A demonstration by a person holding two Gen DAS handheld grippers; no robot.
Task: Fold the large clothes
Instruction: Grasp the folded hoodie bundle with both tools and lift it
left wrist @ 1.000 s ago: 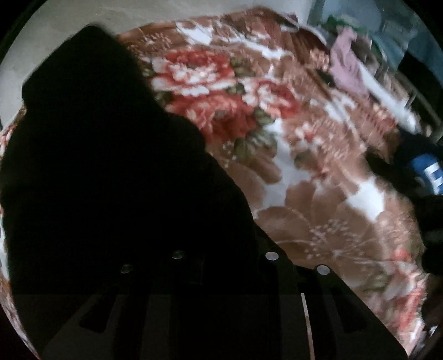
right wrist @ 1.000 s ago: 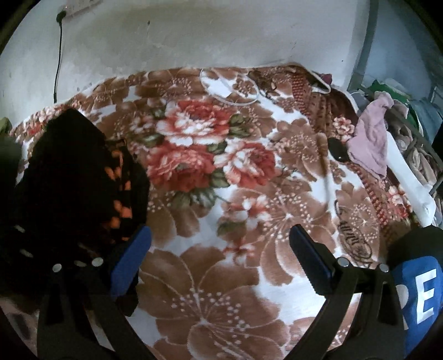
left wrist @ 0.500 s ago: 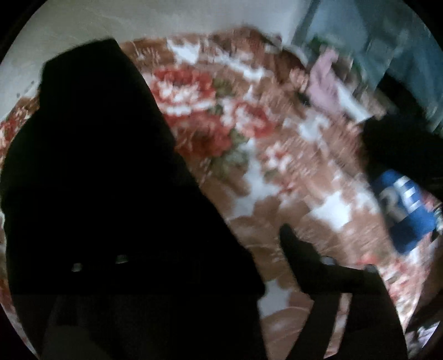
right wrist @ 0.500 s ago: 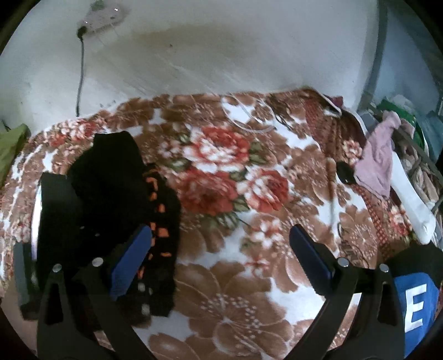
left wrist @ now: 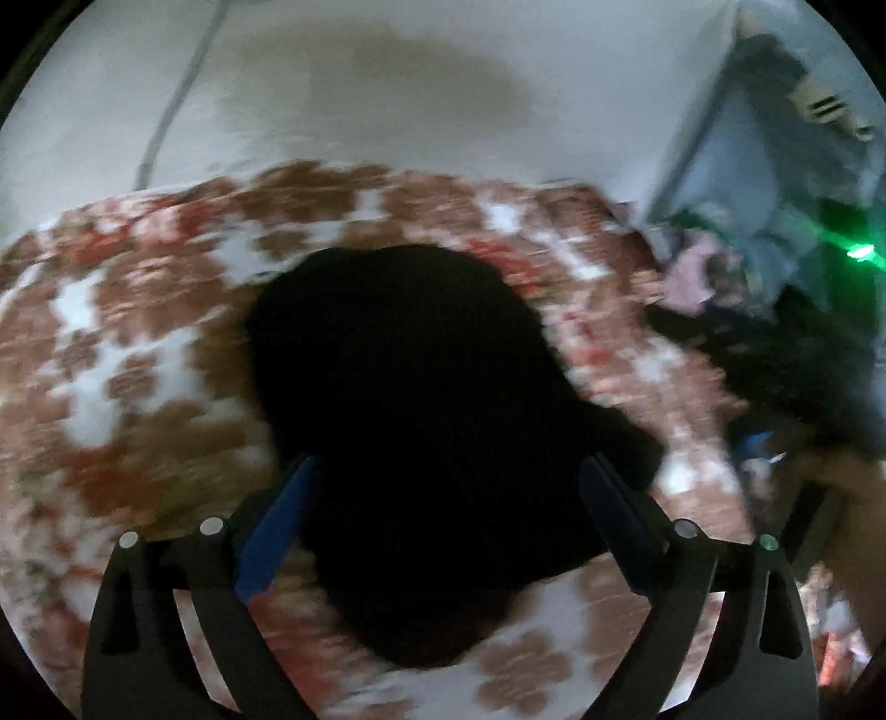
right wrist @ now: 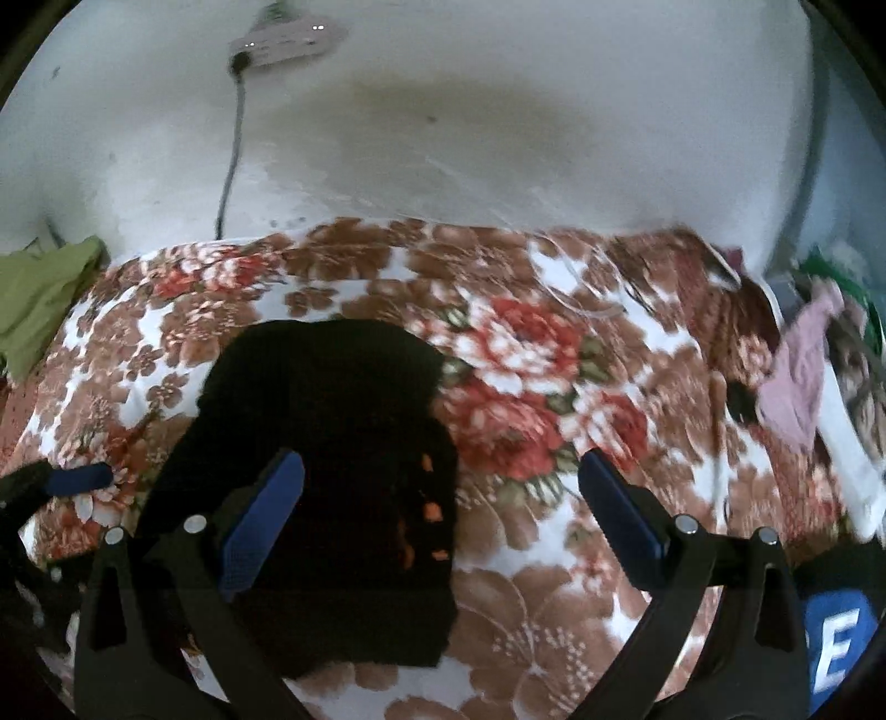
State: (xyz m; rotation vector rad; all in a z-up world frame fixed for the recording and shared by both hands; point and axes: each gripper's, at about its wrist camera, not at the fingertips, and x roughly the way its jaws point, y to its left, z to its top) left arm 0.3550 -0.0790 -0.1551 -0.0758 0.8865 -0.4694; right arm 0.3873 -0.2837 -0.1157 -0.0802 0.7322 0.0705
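A black knitted garment with small orange marks lies in a folded heap on the floral blanket. My left gripper hovers above its near part. Its jaws are opening wide, and the pads do not press on the cloth beneath them. In the right wrist view the same garment lies left of centre on the blanket. My right gripper stands open above the garment's right edge, holding nothing. A blue pad of the left gripper shows at the left edge.
A pale wall rises behind the bed, with a power strip and its cable. A green cloth lies at the far left. A pink garment and other clothes are piled at the right. A dark garment with a blue lettered patch lies near right.
The left gripper has let go of the black garment, opened wide and drawn back and up. The garment now lies on the blanket. The right gripper has also risen, showing more wall.
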